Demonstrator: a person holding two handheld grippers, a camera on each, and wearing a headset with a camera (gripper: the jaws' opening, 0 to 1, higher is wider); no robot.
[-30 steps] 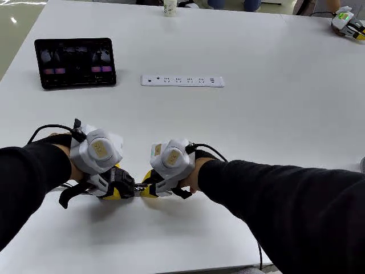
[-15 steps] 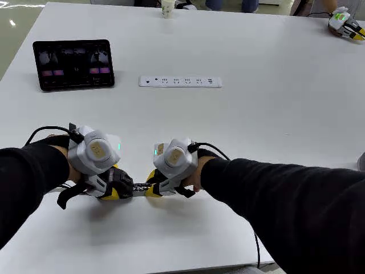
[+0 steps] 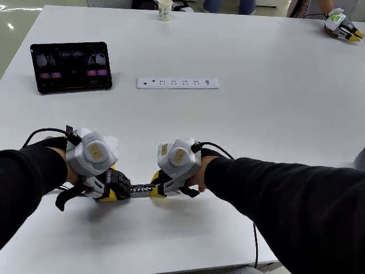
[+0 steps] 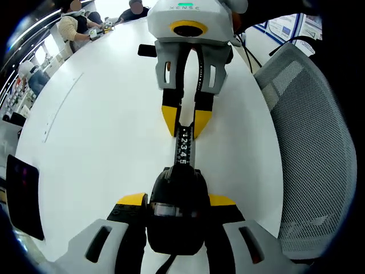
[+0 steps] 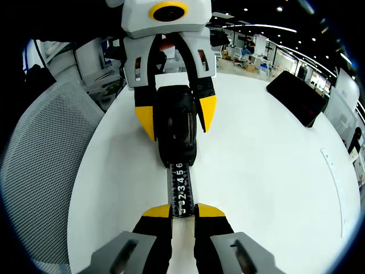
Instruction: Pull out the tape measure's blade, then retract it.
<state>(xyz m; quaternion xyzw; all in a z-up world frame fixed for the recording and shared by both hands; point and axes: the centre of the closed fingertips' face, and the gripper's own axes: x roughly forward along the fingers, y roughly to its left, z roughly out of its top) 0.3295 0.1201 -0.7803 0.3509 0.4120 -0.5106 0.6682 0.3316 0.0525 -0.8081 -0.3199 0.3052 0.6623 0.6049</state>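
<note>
A black tape measure (image 4: 177,208) sits clamped between the yellow-tipped jaws of my left gripper (image 4: 177,201), low on the white table (image 3: 239,123) near its front edge. Its dark blade (image 4: 183,149) with white numbers runs a short way out to my right gripper (image 4: 183,121), which is shut on the blade's end. In the right gripper view the blade (image 5: 180,188) leads from my right gripper (image 5: 183,211) to the tape measure (image 5: 175,123), held by the left gripper (image 5: 175,117). From the head view, the left gripper (image 3: 117,191) and right gripper (image 3: 155,190) stand a little apart with the blade (image 3: 140,189) between them.
A dark tablet (image 3: 71,65) stands at the back left and a white power strip (image 3: 178,83) lies mid-table. A paper cup (image 3: 165,8) is at the far edge. Another gripper (image 3: 340,23) rests at the far right. A mesh chair (image 4: 313,148) is beside the table.
The two grippers have drawn apart, the right one moving rightward. The stretch of blade between them has grown longer.
</note>
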